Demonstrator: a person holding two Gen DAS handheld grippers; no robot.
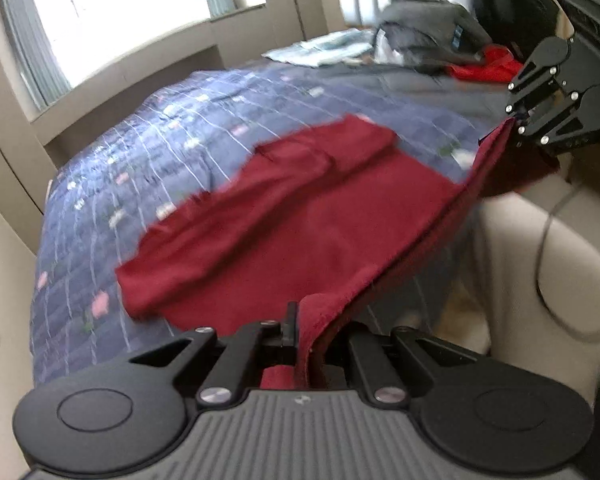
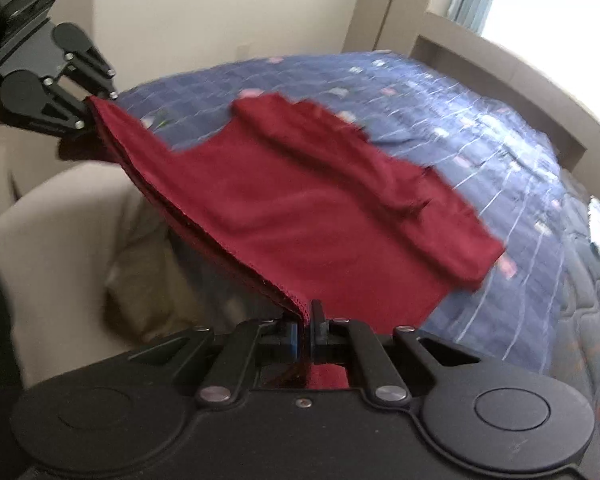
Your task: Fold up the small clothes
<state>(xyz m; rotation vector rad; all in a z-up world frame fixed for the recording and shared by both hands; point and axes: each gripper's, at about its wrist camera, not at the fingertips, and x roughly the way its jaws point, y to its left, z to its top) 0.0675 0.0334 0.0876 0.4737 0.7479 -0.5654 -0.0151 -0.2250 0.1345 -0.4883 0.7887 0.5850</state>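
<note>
A dark red garment lies spread on the bed with a sleeve folded across its top. Its near hem is lifted off the bed and stretched between both grippers. In the left wrist view my left gripper is shut on one corner of the hem. My right gripper pinches the other corner at the upper right. In the right wrist view the garment runs from my right gripper, shut on the hem, up to my left gripper at the upper left. Both views are blurred.
A blue quilted bedspread covers the bed. At its far end lie a grey backpack, a black bag, a red cloth and pale folded fabric. A beige armchair stands beside the bed edge.
</note>
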